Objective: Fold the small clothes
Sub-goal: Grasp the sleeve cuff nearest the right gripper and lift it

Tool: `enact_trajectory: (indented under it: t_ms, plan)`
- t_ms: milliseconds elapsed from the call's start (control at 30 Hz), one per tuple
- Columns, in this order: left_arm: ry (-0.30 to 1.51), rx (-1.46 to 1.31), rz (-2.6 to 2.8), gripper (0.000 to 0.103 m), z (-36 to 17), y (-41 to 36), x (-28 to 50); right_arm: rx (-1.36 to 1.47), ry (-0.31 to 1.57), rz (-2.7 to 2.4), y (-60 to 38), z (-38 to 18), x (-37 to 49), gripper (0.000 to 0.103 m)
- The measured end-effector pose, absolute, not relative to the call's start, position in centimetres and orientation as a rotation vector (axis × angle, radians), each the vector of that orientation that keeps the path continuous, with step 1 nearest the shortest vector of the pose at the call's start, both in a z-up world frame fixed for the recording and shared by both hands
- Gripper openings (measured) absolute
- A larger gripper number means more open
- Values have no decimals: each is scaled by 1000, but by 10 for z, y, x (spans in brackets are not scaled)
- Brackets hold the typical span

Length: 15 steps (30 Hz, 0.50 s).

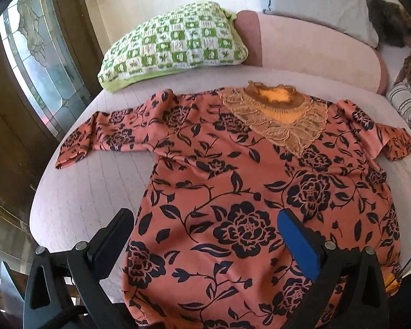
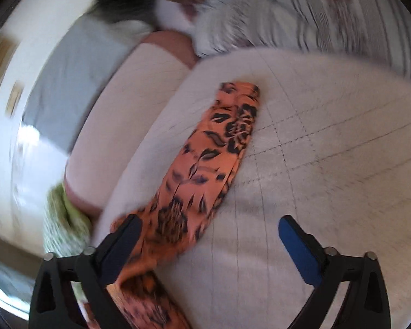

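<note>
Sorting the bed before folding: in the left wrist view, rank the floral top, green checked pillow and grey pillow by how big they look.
1. Floral top, largest, though nearest the camera.
2. Green checked pillow.
3. Grey pillow, partly cut off, so unsure.

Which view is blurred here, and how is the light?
Left wrist view: sharp, the floral top evenly lit, daylight through the glass door, fisheye bending at the edges. Right wrist view: motion-smeared, worst along the rim; the sleeve stays readable.
</note>
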<state>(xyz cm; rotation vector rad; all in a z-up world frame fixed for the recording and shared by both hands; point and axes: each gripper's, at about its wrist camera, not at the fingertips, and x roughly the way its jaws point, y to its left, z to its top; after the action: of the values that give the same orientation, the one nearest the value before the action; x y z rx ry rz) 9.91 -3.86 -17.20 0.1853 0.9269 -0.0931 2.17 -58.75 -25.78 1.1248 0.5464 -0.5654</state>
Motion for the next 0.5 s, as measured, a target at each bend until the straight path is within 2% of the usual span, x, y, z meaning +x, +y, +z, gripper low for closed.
enact_trajectory:
  t_ms: [67, 167, 300, 400, 500]
  plan:
    - [938, 183, -86, 103, -174, -39, 101, 1113, 553, -601, -601, -264, 32, 92]
    - [940, 196, -83, 103, -175, -41, 103, 1148, 560, -609, -618, -278, 47, 81]
    - [944, 206, -79, 103, -176, -43, 106, 1124, 531, -638, -633, -281, 59, 78]
    - [947, 213, -75, 103, -176, -46, 108, 1123, 533, -616, -641, -286, 74, 70]
    - [947, 216, -77, 103, -175, -49, 109, 1109, 523, -629, -647, -289, 83, 68]
